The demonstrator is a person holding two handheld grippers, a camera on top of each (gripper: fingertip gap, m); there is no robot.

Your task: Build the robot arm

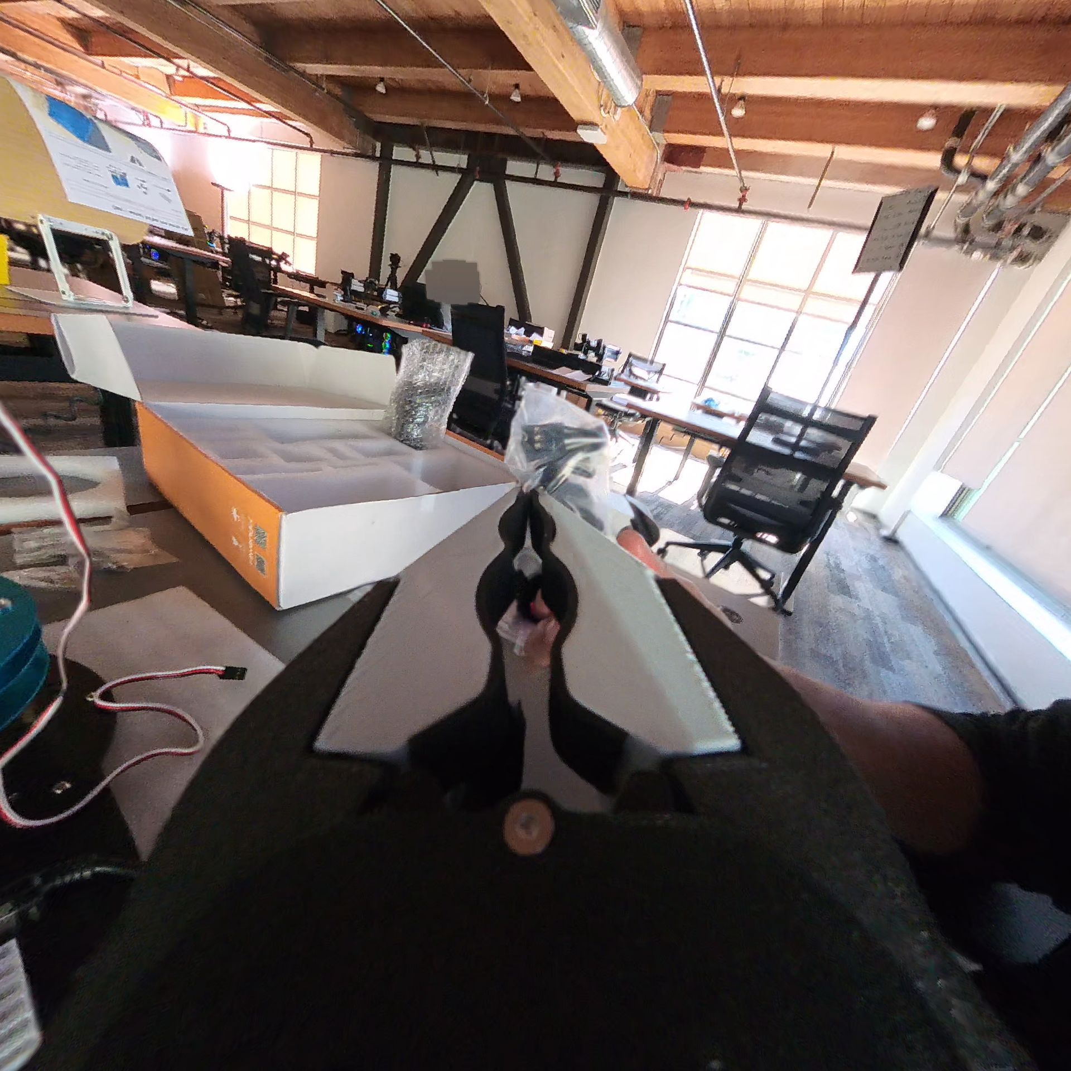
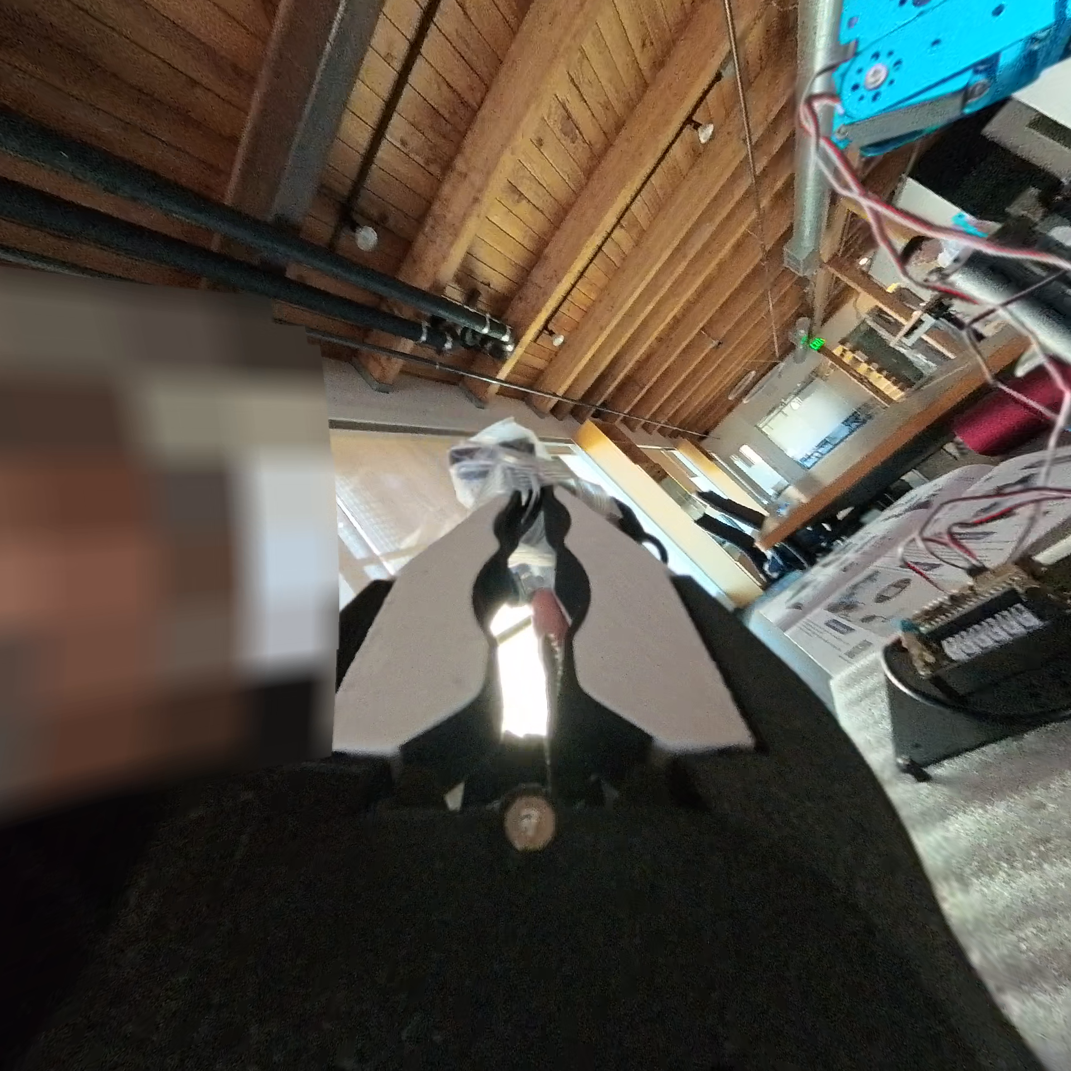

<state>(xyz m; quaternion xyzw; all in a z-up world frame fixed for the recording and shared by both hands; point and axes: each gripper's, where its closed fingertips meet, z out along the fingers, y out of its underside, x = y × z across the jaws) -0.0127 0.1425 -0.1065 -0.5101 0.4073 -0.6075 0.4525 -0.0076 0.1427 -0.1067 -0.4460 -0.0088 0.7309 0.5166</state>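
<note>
My left gripper (image 1: 530, 501) is shut on a small clear plastic bag (image 1: 556, 440) with black parts inside, held up in the air over the table. The bag's tail runs back between the fingers. My right gripper (image 2: 530, 498) is tilted up toward the ceiling and is shut on the same kind of clear plastic bag (image 2: 498, 458), with a red-tipped piece showing between its fingers. An open orange and white box (image 1: 272, 463) with a white moulded tray lies on the table to the left of the left gripper.
A bubble-wrapped part (image 1: 426, 394) stands at the box's far corner. Red, white and black wires (image 1: 156, 695) trail over the grey table. A blue servo assembly (image 2: 921, 64) with wires hangs at upper right, above a black base with a circuit board (image 2: 973, 655). Office chairs (image 1: 776, 481) stand beyond. Both grippers' tips are close together, under 4 cm apart.
</note>
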